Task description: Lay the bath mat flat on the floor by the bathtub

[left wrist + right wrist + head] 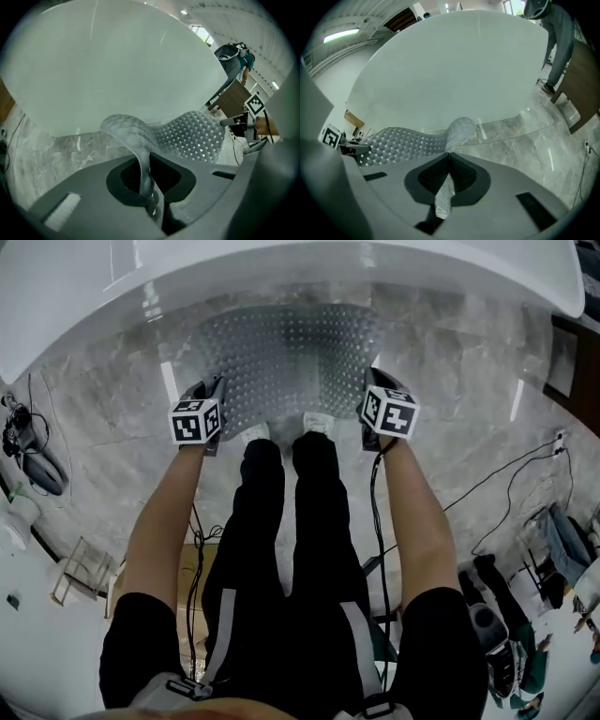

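A translucent grey bath mat point(286, 362) with a dotted, bubbly surface hangs stretched over the marble floor just in front of the white bathtub point(281, 268). My left gripper point(214, 399) is shut on the mat's near left corner; the mat edge point(140, 154) runs pinched between its jaws. The right gripper point(373, 390) is shut on the near right corner, with the mat point(408, 143) curling up out of its closed jaws. Both grippers sit level, about a mat's width apart, ahead of the person's white shoes point(291, 427).
The tub's white wall point(117, 61) fills the view straight ahead. Grey marble floor point(103, 399) spreads to both sides. Cables point(511, 479) trail at the right, gear and a wooden rack point(80, 568) lie at the left. Another person point(558, 42) stands by a brown cabinet.
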Demonstrator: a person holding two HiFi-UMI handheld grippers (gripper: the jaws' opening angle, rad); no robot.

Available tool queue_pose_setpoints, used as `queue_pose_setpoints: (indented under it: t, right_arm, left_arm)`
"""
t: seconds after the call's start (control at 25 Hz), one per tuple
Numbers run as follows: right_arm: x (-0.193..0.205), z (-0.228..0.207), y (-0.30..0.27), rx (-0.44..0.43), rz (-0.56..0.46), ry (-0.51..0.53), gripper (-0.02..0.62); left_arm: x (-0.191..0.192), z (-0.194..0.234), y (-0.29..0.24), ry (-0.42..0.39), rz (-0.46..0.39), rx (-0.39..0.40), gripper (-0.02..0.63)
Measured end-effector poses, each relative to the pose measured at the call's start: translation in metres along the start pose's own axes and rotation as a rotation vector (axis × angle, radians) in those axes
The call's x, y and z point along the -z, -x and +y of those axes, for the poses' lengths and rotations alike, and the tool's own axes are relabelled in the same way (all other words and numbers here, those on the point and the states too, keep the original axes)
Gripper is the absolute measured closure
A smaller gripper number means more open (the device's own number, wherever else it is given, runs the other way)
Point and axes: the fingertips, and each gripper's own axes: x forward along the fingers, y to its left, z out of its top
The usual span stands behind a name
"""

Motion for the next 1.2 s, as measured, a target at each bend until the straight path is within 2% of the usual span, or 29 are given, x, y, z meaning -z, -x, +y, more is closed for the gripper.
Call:
queue_pose_setpoints:
  t: [0.2,0.44,0.64,0.88,1.04,1.2]
  right_arm:
    - [-0.003,-0.013,-0.044,-0.007,-0.028,-0.013,0.586]
    - [0.0,-0.023,-0.09,0.014,-0.011,0.071,0.586]
    - [0.007,-0.017,-0.129,0.039,0.012,0.16,0.586]
    - [0.013,-0.038,-0.171,0.112,0.047,0.276,0.586]
    - [0.019,-0.069,-0.206,0.187,0.068,0.302,0.586]
    - [0.038,-0.108,-0.235,0.282,0.09,0.284,0.586]
  left_arm:
    - [-0.005,0.025,-0.046,-0.003,0.002,-0.024,0.584]
    - [-0.004,0.054,-0.085,0.008,0.003,-0.061,0.584]
    - [0.017,0.082,-0.115,0.036,0.036,-0.093,0.584]
    - [0.037,0.111,-0.142,0.022,0.106,-0.175,0.584]
    - [0.052,0.132,-0.168,-0.02,0.167,-0.212,0.584]
    - [0.071,0.16,-0.19,-0.005,0.2,-0.249,0.584]
